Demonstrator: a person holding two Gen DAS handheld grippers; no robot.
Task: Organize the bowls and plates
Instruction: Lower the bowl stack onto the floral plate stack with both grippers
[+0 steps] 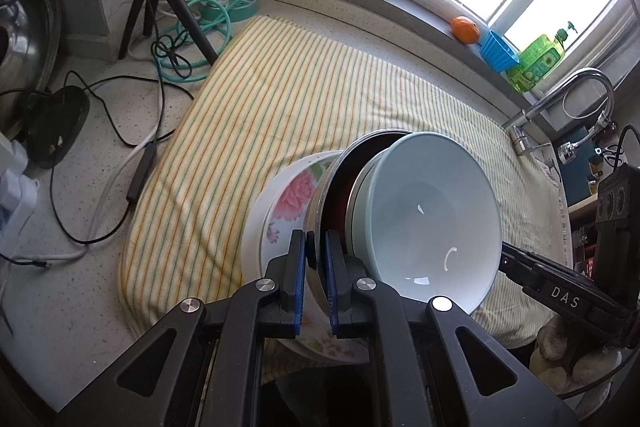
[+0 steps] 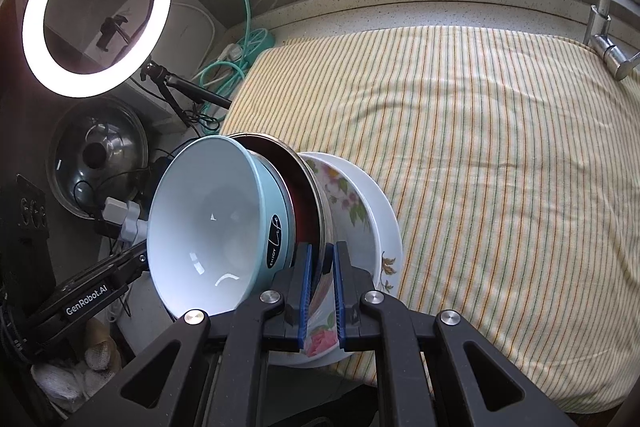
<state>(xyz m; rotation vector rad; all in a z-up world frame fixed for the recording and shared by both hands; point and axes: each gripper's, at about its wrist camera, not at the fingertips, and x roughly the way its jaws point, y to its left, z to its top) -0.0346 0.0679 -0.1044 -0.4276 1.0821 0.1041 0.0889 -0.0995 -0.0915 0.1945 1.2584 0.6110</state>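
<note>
- While three dishes sit nested and tipped on edge above the near edge of the striped cloth (image 1: 288, 107), the metal bowl (image 1: 340, 163) is in the middle, with the pale blue bowl (image 1: 432, 211) inside it and the flowered bowl (image 1: 280, 203) behind it.
- From the right wrist view the order is the same: pale blue bowl (image 2: 208, 211), metal bowl (image 2: 304, 187), flowered bowl (image 2: 360, 211).
- The left gripper (image 1: 316, 255) is clamped on the metal bowl's rim, one blue pad on each side.
- The right gripper (image 2: 320, 263) is clamped on the same rim from the other side of the stack.
- Beyond the far edge of the striped cloth, an orange (image 1: 465, 29), a blue cup (image 1: 498, 51) and a green bottle (image 1: 540, 61) stand on the window sill.
- A tap (image 1: 560, 99) rises at the cloth's right end.
- Off the cloth's left end stand a ring light (image 2: 96, 11) on a tripod (image 1: 164, 11), a green hose (image 1: 208, 23) and black cables (image 1: 100, 147).
</note>
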